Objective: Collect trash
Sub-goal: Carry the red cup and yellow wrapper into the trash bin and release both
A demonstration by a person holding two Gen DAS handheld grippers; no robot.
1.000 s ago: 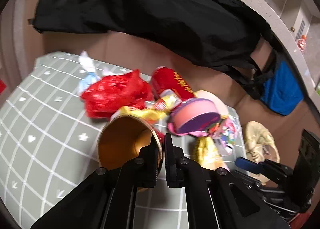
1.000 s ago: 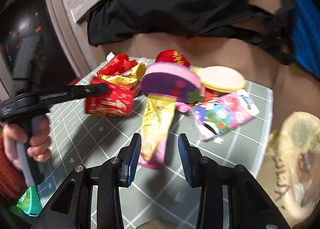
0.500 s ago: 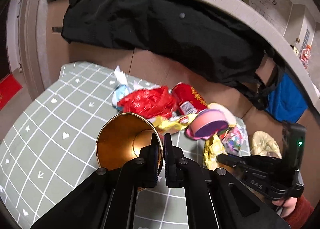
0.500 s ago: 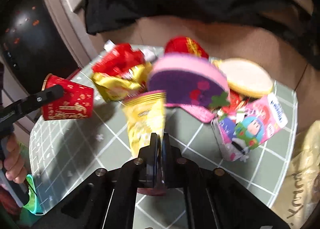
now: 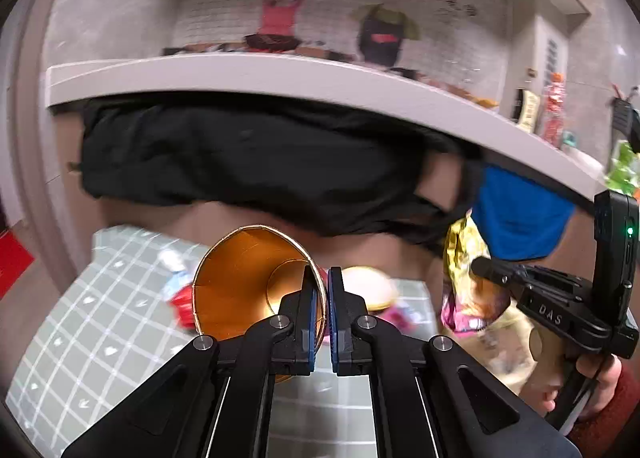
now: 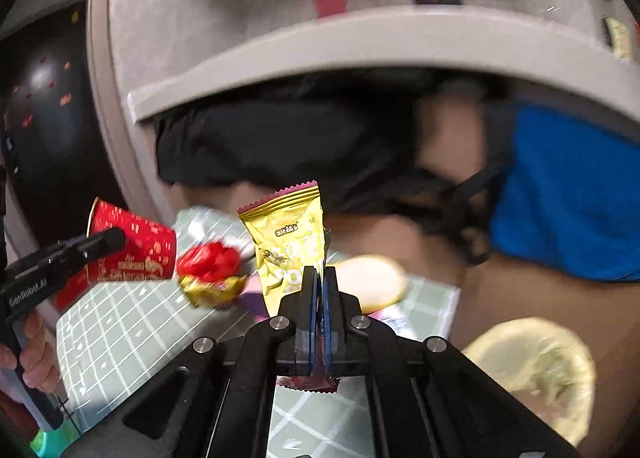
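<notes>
My left gripper (image 5: 323,282) is shut on the rim of a red paper cup with a gold inside (image 5: 248,278), held above the green grid mat (image 5: 100,322); the cup shows from outside in the right wrist view (image 6: 136,250). My right gripper (image 6: 320,278) is shut on a yellow snack packet (image 6: 288,238), lifted off the mat; it also shows in the left wrist view (image 5: 464,258). Blurred red and gold wrappers (image 6: 212,270) and a round cream lid (image 6: 372,278) lie on the mat.
A pale yellow plastic bag (image 6: 536,362) sits at the right, off the mat. A black cloth (image 5: 260,154) and a blue cloth (image 5: 516,214) hang under a grey counter edge (image 5: 280,78) behind the mat.
Both grippers have risen with their loads. The cup and the yellow packet are now clear of the mat, and both views tilt up toward the counter and wall.
</notes>
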